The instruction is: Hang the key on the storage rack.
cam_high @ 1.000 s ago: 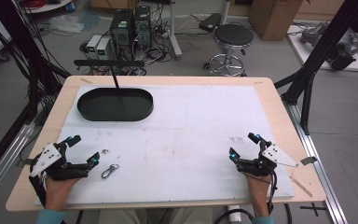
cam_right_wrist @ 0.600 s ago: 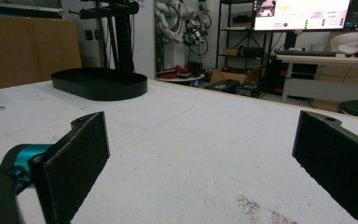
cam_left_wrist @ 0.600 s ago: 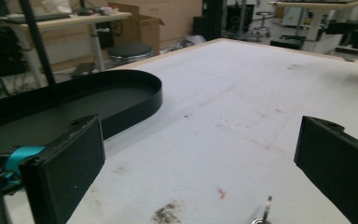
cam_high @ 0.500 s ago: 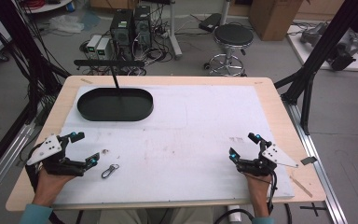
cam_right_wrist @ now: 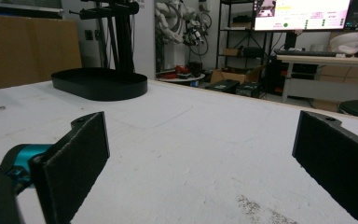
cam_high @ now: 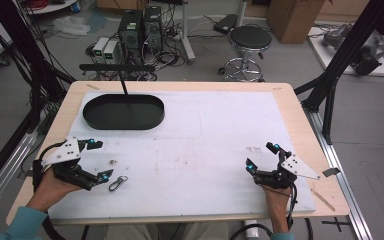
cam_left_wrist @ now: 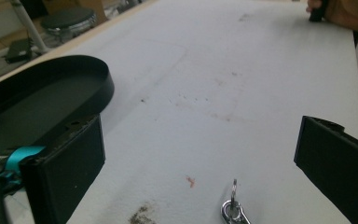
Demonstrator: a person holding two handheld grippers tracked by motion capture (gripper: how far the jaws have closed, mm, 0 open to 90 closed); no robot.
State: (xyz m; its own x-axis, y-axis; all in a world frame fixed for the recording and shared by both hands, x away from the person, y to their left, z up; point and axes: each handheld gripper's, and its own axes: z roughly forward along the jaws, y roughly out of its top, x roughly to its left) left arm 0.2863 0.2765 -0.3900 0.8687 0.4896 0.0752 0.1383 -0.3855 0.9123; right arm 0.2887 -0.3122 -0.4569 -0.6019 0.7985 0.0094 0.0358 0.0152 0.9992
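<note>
The left gripper [cam_high: 98, 160] hovers low over the white table top [cam_high: 215, 130] with its jaws spread wide, and the small silver metal clip [cam_high: 118, 183] lies on the table just beside its near jaw tip, untouched. The right gripper [cam_high: 261, 156] rests at the opposite side, jaws equally wide apart and empty, well away from the black oval plastic tray [cam_high: 123, 112].

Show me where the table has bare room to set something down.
Widest free patch: the white mat between the black oval tray at the far left and the right gripper, running to the far right corner. Crowded: the near left, where the left gripper stands open beside the metal clip.
</note>
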